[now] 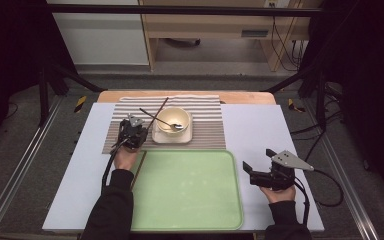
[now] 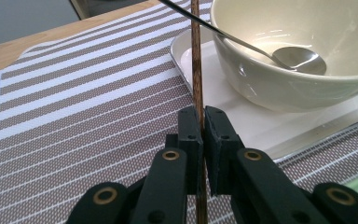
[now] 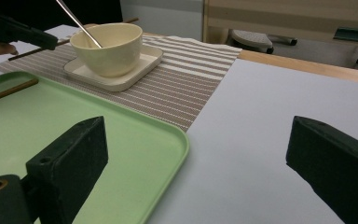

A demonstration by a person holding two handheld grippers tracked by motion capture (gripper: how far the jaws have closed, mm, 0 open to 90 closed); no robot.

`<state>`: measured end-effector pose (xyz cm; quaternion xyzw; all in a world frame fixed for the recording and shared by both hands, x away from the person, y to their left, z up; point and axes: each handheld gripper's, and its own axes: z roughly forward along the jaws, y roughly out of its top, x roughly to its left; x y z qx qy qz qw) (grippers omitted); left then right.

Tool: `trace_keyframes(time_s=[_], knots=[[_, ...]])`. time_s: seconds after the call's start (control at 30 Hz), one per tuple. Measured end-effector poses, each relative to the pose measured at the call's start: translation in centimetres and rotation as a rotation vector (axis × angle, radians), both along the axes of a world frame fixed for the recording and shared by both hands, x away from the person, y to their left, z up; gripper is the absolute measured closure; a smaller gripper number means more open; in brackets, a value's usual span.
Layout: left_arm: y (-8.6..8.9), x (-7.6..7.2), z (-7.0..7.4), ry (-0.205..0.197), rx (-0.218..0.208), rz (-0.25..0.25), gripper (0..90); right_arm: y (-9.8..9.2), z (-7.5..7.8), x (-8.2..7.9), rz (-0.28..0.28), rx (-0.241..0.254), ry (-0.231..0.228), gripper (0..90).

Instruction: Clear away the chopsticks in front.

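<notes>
Left gripper [image 2: 202, 122] jaws clamped on chopstick [image 2: 196, 56] over striped placemat [image 2: 74, 121], beside bowl [image 2: 298, 56]. Right gripper [image 3: 196, 154] jaws wide, idle. Risk: thin stick pivots, slips, knocks spoon [image 2: 289, 55].

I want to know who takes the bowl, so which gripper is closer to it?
Left. The left gripper sits just left of the bowl, shut on a chopstick. The right gripper hangs open, off beyond the tray.
</notes>
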<state>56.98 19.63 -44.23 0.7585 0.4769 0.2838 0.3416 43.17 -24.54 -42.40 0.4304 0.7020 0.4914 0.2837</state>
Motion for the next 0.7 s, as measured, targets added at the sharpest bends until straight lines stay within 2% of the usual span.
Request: trace_keyframes(time_s=[0.17,0.5,0.57,0.7], knots=[[1.4,-0.8,0.0,0.01,-0.009,0.029,85.3,0.0,0.1,-0.1,0.0,0.005,-0.003,5.2],[3.0,-3.0,0.0,-0.005,-0.015,0.063,85.3,0.1,0.0,-0.1,0.0,-0.002,-0.002,5.4],[3.3,-3.6,0.0,-0.007,-0.028,0.069,85.3,0.1,0.0,-0.1,0.001,0.002,0.0,5.4],[3.4,-4.9,0.3,-0.018,-0.012,0.079,85.3,0.1,0.1,-0.2,0.002,0.003,-0.002,5.5]])
